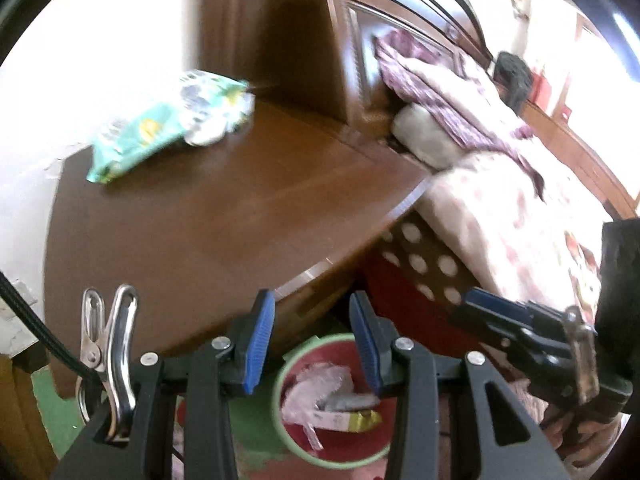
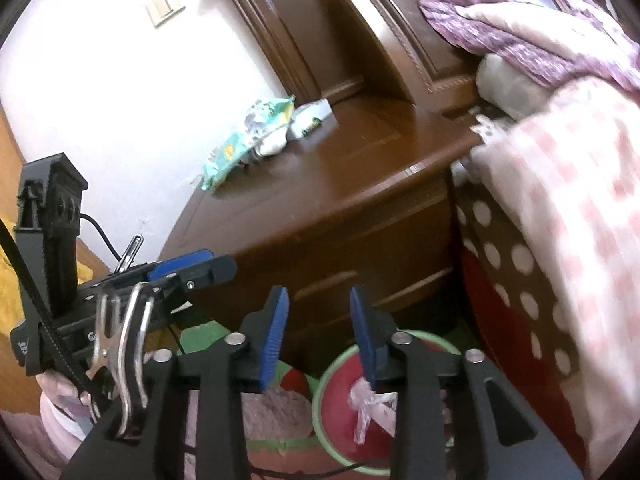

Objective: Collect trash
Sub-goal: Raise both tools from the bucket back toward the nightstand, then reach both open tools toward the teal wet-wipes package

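Observation:
A red bin with a green rim (image 1: pixel 276 396) stands on the floor below the nightstand, holding crumpled plastic and wrappers (image 1: pixel 320 392). My left gripper (image 1: pixel 314 340) hangs open above it, nothing between its blue pads. In the right wrist view the same bin (image 2: pixel 319 400) and its clear plastic trash (image 2: pixel 372 404) lie under my right gripper (image 2: pixel 320 332), also open and empty. On the brown nightstand (image 1: pixel 220 220) lie a green wipes packet (image 1: pixel 160 128) and a white crumpled piece (image 1: pixel 208 132). The packet (image 2: pixel 248 140) shows again, beside a white wrapper (image 2: pixel 312 116).
A bed with a pink blanket (image 1: pixel 500 220) and a polka-dot sheet (image 1: pixel 424 264) presses against the nightstand's right side. The right gripper (image 1: pixel 492 306) shows at the right, the left gripper (image 2: pixel 208 270) at the left. A dark wooden headboard (image 2: pixel 400 40) rises behind.

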